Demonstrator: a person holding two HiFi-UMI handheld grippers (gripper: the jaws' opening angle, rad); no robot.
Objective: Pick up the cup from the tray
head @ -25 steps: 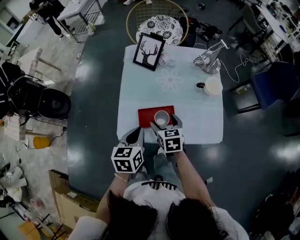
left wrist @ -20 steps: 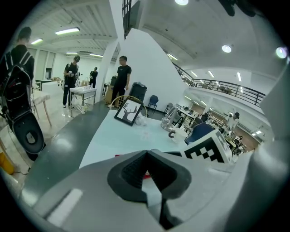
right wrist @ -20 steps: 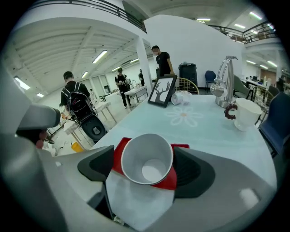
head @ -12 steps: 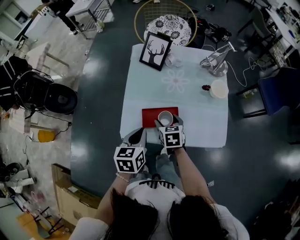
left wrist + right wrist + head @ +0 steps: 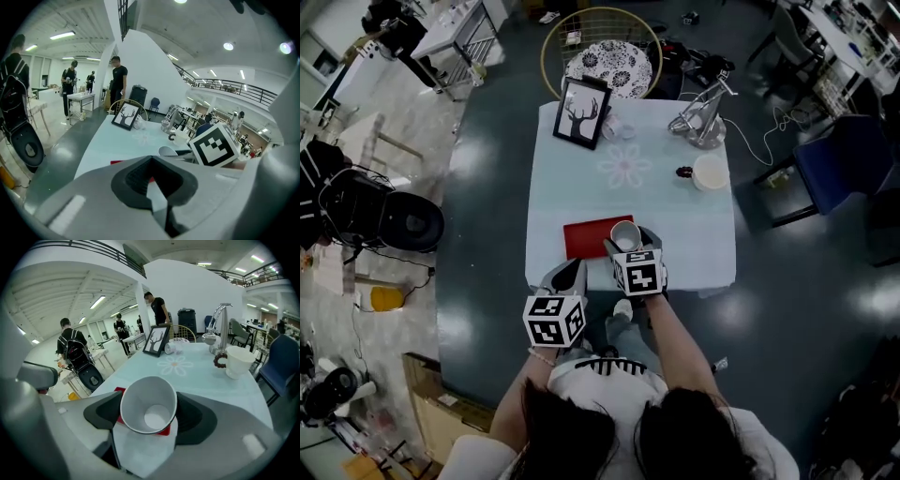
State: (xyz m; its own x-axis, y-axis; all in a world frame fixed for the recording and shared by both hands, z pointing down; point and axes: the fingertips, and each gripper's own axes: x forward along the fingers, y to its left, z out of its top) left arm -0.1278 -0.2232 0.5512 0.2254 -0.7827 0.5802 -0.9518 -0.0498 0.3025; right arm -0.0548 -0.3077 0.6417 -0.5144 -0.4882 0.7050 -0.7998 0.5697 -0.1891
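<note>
Cup shifted rightward: white, empty.

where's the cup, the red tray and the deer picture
cup (image 5: pixel 156 418), right gripper view, inside bottom
red tray (image 5: pixel 584 238), head view, bare left part
deer picture (image 5: pixel 584 112), head view, middle of the print

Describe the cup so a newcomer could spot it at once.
On the pale blue table, find the red tray near the person's edge. The cup is at its right end, between the jaws of the right claw: plain white, handleless, empty, unlike the handled mug farther back.
</note>
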